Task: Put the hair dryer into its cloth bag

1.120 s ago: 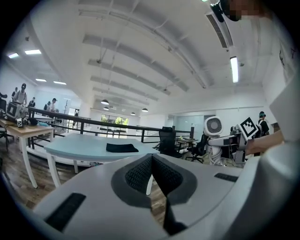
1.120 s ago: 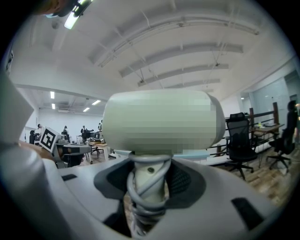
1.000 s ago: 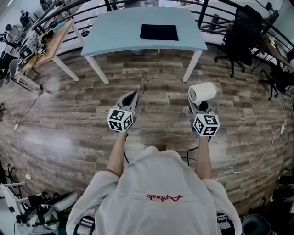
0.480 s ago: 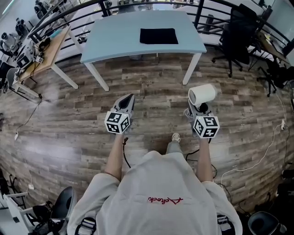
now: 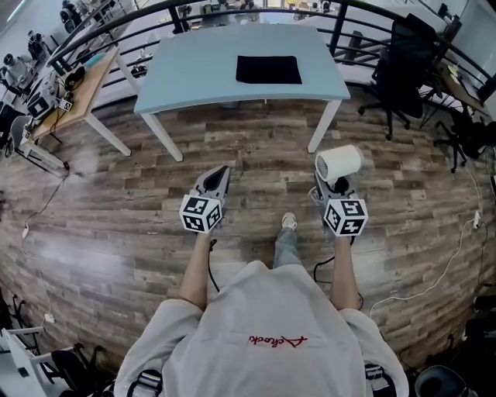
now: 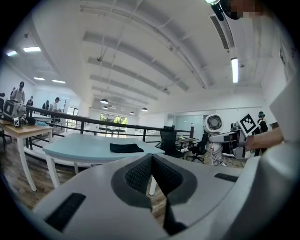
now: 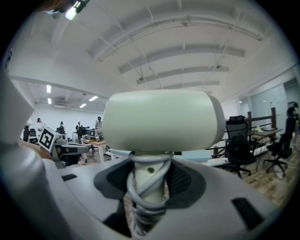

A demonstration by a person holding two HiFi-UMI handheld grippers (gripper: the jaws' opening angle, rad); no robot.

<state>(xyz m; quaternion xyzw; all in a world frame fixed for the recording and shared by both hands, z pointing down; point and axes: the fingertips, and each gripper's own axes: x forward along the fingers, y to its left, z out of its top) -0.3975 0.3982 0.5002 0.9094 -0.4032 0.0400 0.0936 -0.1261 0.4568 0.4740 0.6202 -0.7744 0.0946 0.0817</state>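
Observation:
A white hair dryer (image 5: 339, 163) stands upright in my right gripper (image 5: 333, 186), whose jaws are shut on its cord-wrapped handle (image 7: 149, 185). Its barrel (image 7: 161, 119) fills the middle of the right gripper view. My left gripper (image 5: 217, 180) is shut and holds nothing; its dark pads (image 6: 151, 174) meet. A black cloth bag (image 5: 268, 69) lies flat on the light blue table (image 5: 194, 74) ahead, apart from both grippers. In the left gripper view the bag (image 6: 123, 148) lies on the table top, and the dryer (image 6: 213, 123) shows at the right.
A person's foot (image 5: 287, 222) steps forward on the wood floor between the grippers. A black office chair (image 5: 403, 66) stands right of the table, a wooden desk (image 5: 81, 74) with gear to the left. A black railing (image 5: 341, 15) runs behind the table.
The person has walked toward the table, a leg now stepping forward. Both grippers have gone along with the body; the dryer stays held, and the table looks a little nearer.

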